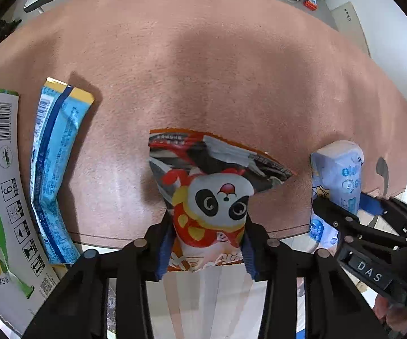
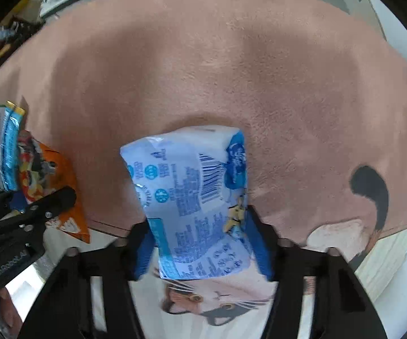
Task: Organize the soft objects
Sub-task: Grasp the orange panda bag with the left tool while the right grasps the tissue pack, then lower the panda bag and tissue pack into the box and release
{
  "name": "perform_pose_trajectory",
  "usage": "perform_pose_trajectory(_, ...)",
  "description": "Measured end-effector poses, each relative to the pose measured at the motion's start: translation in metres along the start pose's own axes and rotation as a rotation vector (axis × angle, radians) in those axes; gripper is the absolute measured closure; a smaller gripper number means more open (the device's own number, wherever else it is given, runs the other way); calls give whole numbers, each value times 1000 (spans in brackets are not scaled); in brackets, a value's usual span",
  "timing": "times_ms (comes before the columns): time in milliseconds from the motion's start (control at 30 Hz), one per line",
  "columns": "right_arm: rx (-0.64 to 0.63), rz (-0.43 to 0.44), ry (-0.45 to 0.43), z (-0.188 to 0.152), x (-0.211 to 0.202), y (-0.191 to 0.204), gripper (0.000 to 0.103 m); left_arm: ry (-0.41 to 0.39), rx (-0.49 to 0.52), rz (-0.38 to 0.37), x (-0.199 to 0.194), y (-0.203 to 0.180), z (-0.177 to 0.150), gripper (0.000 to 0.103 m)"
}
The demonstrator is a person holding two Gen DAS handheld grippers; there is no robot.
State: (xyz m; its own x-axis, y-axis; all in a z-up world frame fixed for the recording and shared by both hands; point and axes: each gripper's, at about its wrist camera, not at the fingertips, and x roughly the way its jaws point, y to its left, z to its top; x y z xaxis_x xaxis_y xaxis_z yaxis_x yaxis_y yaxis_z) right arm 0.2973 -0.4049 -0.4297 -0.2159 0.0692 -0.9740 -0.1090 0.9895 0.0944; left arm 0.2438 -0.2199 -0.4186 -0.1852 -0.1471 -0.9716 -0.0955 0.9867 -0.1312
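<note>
Grippers both clamp soft packs over the pink mat [image 1: 203, 65]: the left gripper [image 1: 207, 243] pinches the panda snack bag [image 1: 212, 197] above the mat's near edge, the right gripper [image 2: 200, 244] squeezes the pale blue tissue pack [image 2: 195, 197] there too, while a blue wrapper [image 1: 53, 169] lies by the left edge beside a white carton [image 1: 0, 186].
</note>
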Motion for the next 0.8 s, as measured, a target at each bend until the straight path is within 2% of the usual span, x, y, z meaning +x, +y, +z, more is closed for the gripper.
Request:
perform_pose_trajectory(100,50,36,-13,-7,-3,0,59,-8,10,5,-9,8,-5,67)
perform_pose_trajectory(233,97,98,-42,-20,-16,-3,61,-41,39,-17,-30,12,-27,67)
perform_pose_trajectory(433,123,183,-124,-50,-60,20,61,-162,94,-101,-105,38,-72,67)
perform_pose_trajectory(600,107,249,-224,-83,-114,96,61,-259,112,-123,-174,98,-104,67)
perform_pose_trajectory(667,96,278,-251,-96,-130,133,61,-281,102,-134,-199,139,-113,67)
perform_pose_trajectory(733,83,302,-269,-107,-141,181,61,-278,80,-133,-217,179,-116,67)
perform_pose_trajectory(800,62,321,-285,-123,-149,226,61,-268,44,-125,-219,218,-106,67)
